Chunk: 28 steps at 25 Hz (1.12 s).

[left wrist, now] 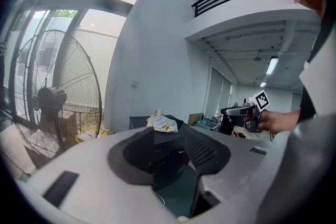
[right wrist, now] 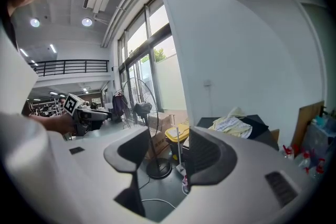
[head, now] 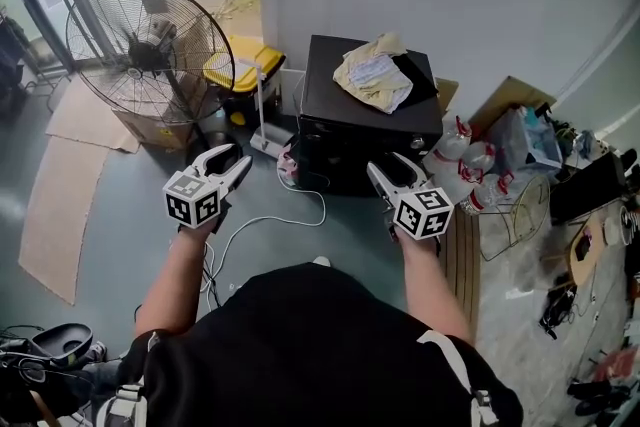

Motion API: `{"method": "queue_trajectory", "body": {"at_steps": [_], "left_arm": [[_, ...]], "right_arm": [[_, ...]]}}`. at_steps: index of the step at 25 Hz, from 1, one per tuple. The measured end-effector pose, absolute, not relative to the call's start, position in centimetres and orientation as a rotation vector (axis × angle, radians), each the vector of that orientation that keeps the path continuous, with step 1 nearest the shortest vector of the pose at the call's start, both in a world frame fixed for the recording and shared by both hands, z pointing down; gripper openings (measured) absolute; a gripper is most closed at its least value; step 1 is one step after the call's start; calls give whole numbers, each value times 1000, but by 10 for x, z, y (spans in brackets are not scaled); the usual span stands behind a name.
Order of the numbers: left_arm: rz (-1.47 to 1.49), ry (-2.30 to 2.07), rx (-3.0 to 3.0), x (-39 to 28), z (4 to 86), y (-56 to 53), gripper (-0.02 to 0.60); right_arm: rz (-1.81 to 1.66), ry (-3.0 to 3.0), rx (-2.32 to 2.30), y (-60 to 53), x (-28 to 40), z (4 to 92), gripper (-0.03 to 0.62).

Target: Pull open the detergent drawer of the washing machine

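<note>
A large round black wire floor fan (head: 150, 50) stood on the grey floor at the left. Right of it, against the white wall, sat the black box-shaped washing machine (head: 335, 100), with a crumpled pale yellow cloth (head: 373, 75) on its top. Its detergent drawer could not be made out from above. The left gripper (head: 235, 157) and right gripper (head: 388, 165) hovered short of the machine, jaws released and empty, probably held ready because no reach for the drawer had begun.
</note>
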<state>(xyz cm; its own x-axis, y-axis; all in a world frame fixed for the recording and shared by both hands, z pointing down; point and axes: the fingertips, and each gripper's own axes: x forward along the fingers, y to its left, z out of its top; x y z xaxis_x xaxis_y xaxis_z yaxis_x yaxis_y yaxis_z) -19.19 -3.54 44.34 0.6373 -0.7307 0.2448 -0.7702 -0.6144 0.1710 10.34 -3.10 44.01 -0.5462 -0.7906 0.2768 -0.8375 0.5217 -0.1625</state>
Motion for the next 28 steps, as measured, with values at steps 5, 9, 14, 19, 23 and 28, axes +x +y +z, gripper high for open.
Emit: {"method": "queue_trajectory", "body": {"at_steps": [5, 9, 14, 19, 23, 28], "left_arm": [[227, -1211, 2594, -183, 451, -50, 184], [226, -1216, 2589, -174, 448, -63, 184], [213, -1225, 2575, -164, 453, -83, 184], [211, -1227, 2560, -154, 459, -101, 184], [207, -1232, 2543, -146, 464, -114, 184], [191, -1244, 2527, -135, 470, -132, 184]], "right_arm": [[428, -2591, 1392, -47, 113, 449, 235], [433, -2593, 1376, -62, 120, 448, 235], [440, -2595, 1356, -84, 130, 454, 235], [454, -2594, 1342, -108, 138, 458, 235], [457, -2600, 1317, -124, 142, 459, 235], [464, -2598, 1281, -140, 149, 465, 235]]}}
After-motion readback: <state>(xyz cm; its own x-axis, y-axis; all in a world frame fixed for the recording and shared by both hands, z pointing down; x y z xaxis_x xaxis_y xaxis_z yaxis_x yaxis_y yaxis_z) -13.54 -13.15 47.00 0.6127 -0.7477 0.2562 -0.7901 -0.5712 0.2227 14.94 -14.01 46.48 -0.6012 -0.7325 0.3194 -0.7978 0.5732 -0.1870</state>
